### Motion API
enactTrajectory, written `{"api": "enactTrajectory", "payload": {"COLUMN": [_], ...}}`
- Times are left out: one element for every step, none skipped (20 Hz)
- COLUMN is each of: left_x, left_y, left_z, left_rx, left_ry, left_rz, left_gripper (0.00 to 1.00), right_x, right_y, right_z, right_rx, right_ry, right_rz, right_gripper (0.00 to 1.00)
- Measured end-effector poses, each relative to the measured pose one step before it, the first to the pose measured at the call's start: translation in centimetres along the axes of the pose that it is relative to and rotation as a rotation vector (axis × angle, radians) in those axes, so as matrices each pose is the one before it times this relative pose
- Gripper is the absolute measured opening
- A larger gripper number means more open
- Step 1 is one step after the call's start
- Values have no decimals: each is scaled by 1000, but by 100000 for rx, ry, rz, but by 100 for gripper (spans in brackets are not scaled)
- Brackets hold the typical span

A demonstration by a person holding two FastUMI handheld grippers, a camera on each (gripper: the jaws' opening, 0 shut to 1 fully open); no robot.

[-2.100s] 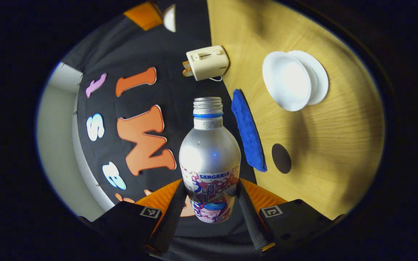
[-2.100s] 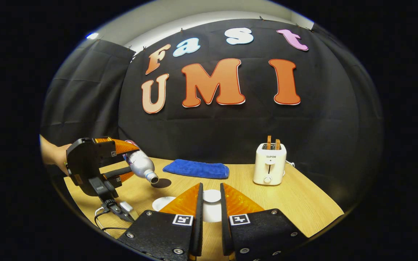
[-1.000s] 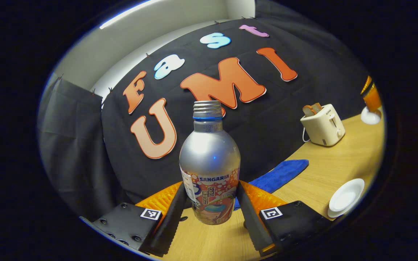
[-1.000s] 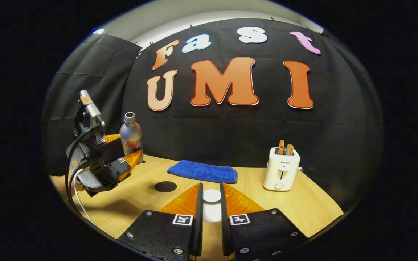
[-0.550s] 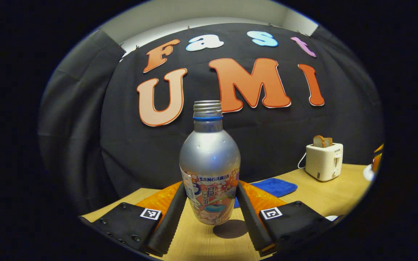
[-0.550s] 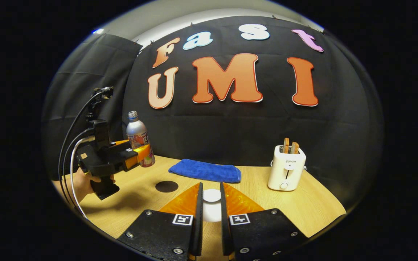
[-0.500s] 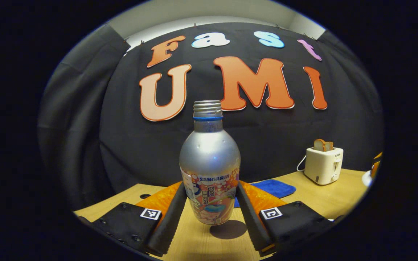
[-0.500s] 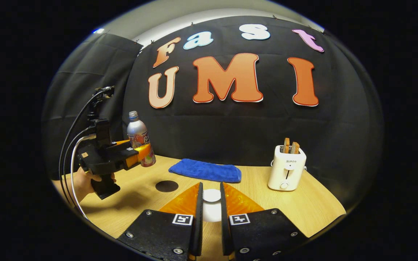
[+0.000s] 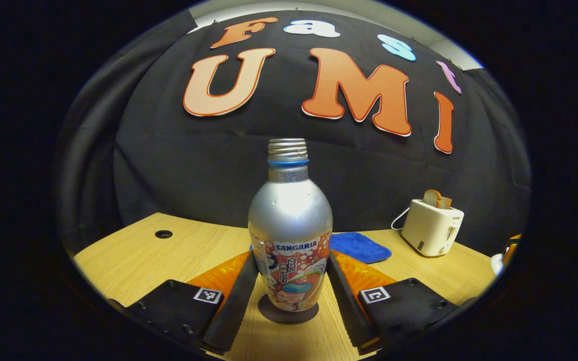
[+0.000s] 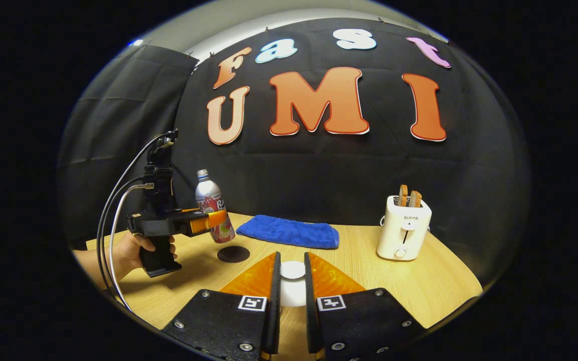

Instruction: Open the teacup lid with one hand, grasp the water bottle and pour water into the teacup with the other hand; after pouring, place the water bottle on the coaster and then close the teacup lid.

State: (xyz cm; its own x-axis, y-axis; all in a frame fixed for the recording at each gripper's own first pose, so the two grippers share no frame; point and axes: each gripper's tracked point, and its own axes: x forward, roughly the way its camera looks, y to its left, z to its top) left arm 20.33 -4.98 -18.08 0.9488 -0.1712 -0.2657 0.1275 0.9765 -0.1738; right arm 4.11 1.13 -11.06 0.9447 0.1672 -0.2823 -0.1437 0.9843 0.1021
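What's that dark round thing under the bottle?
That is the coaster, a dark disc on the wooden table. The bottle, held by the left gripper, hangs just above it. The bottle hides the coaster's far side.

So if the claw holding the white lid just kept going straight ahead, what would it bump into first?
Probably the black cloth wall. The right claw, shut on the lid, points between the blue towel and toaster, though depth is unclear.

Bare table (image 10: 419, 286) lies open between the blue cloth (image 10: 289, 231) and toaster (image 10: 403, 227), while the held water bottle (image 10: 213, 208) hangs above the coaster (image 10: 233, 254).
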Motion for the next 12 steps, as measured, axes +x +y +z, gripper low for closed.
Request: {"api": "enactTrajectory", "payload": {"left_x": [261, 239, 273, 412, 305, 246, 271, 224, 282, 296, 143, 219], "left_y": [225, 24, 45, -1, 119, 46, -90, 143, 73, 117, -23, -75], "left_z": [-619, -440, -430, -830, -663, -414, -303, -234, -420, -380, -264, 180], "left_rx": [-1080, -324, -236, 238, -144, -108, 251, 512, 577, 1010, -378, 556], "left_ry": [1334, 1579, 1514, 1542, 1112, 700, 821, 541, 908, 1304, 349, -464], "left_rz": [-88, 258, 187, -122, 190, -430, -36, 530, 403, 705, -113, 207], "left_gripper": [84, 85, 85, 85, 84, 85, 85, 84, 85, 82, 84, 82], "right_x": [146, 83, 100, 103, 177, 125, 101, 112, 127, 75, -12, 12], "right_y": [160, 67, 25, 113, 29, 48, 0, -26, 126, -104, 93, 61], "right_z": [-179, -201, -66, -172, -87, -182, -170, -177, -197, -131, -100, 50], "right_rx": [-144, -115, -11, -150, 109, 169, 228, 64, -525, -523, -413, 18], "right_ry": [428, 496, 170, 387, 107, 523, 306, 735, 657, 433, 193, 22], "right_rz": [363, 244, 166, 469, -174, 366, -143, -74, 55, -484, 388, 227], "right_gripper": [23, 23, 22, 22, 22, 23, 22, 23, 23, 22, 22, 22]}}
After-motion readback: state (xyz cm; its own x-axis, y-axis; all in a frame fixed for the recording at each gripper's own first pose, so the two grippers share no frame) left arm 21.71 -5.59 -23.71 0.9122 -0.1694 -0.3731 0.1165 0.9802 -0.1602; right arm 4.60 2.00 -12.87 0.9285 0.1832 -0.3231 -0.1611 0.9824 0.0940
